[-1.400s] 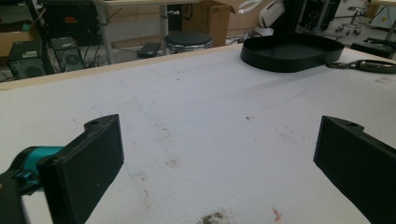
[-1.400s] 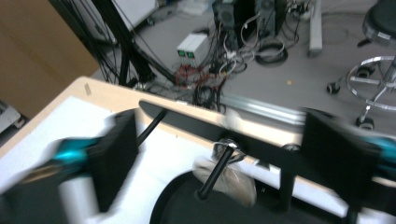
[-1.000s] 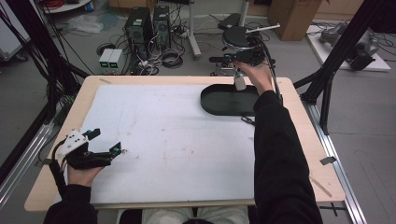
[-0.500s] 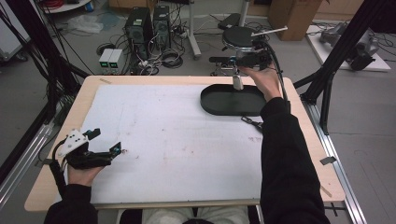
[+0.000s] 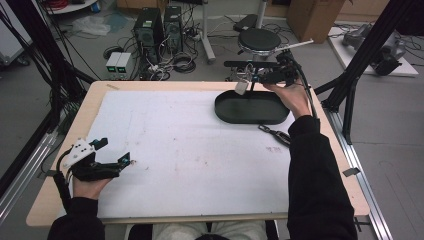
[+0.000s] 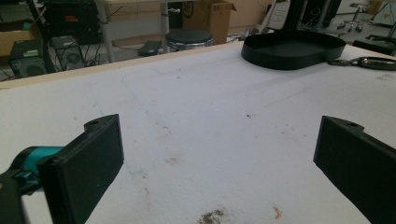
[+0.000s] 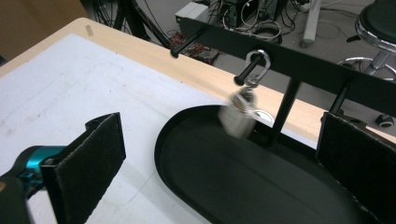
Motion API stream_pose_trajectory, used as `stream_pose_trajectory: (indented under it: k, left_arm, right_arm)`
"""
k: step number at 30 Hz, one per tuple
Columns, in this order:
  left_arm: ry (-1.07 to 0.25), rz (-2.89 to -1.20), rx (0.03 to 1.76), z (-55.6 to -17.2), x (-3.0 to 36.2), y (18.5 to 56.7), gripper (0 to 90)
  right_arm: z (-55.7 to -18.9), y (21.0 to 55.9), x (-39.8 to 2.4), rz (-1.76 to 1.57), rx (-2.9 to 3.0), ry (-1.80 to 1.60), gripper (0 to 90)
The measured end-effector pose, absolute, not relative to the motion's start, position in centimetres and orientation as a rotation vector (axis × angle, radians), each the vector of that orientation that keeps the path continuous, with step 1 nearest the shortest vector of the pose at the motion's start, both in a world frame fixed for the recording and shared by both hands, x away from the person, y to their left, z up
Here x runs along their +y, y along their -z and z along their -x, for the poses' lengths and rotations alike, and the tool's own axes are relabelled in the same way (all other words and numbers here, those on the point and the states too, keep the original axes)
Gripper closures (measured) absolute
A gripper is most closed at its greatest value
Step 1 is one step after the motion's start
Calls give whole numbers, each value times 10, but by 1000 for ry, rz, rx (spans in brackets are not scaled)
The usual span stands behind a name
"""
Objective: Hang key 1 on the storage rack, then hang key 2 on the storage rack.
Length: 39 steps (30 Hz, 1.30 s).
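Right gripper (image 5: 257, 76) is held at the far right edge of the table (image 5: 50, 200), above the back rim of the black oval tray (image 5: 252, 107). Its fingers (image 7: 88, 163) stand wide apart with nothing between them. In the right gripper view a small silvery padlock (image 7: 239, 114) hangs by a metal ring (image 7: 259, 63) from one peg of a black rack (image 7: 303, 60) standing at the tray's far side. The padlock is blurred there, so its exact tilt is hard to read; it looks slanted. It sits over the tray's far rim, apart from both fingers. In the high view the same padlock (image 5: 242, 86) appears just left of the right gripper.

A dark chain-like piece (image 5: 274, 135) lies on the white mat (image 5: 190, 160) just in front of the tray, beside the person's right sleeve (image 5: 312, 180) (whether it touches the tray cannot be told).

Left gripper (image 5: 114, 152) rests low at the near left corner of the table, well apart from the tray. Its fingers (image 6: 84, 172) are spread wide and empty over bare, stained mat.
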<state>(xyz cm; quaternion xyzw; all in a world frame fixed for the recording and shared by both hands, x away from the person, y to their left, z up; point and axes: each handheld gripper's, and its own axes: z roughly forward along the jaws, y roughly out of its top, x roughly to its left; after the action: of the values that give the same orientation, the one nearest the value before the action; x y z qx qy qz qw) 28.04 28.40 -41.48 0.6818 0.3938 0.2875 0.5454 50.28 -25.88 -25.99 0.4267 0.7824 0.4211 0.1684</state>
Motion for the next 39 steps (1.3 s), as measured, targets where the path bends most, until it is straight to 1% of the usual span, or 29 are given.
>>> stream_pose_trajectory:
  k: [5, 19, 39]
  left_arm:
    - [-687, -1613, 935, -280, 284, 415, 20]
    - [-688, -1619, 933, -278, 284, 414, 20]
    - [-679, -1628, 934, -280, 283, 415, 20]
  right_arm:
    - [-493, 267, -261, -1191, 2249, -1132, 7]
    - [-470, 294, -283, -1207, 2261, -1116, 7]
    - [-458, 324, -312, -1247, 2290, -1071, 7]
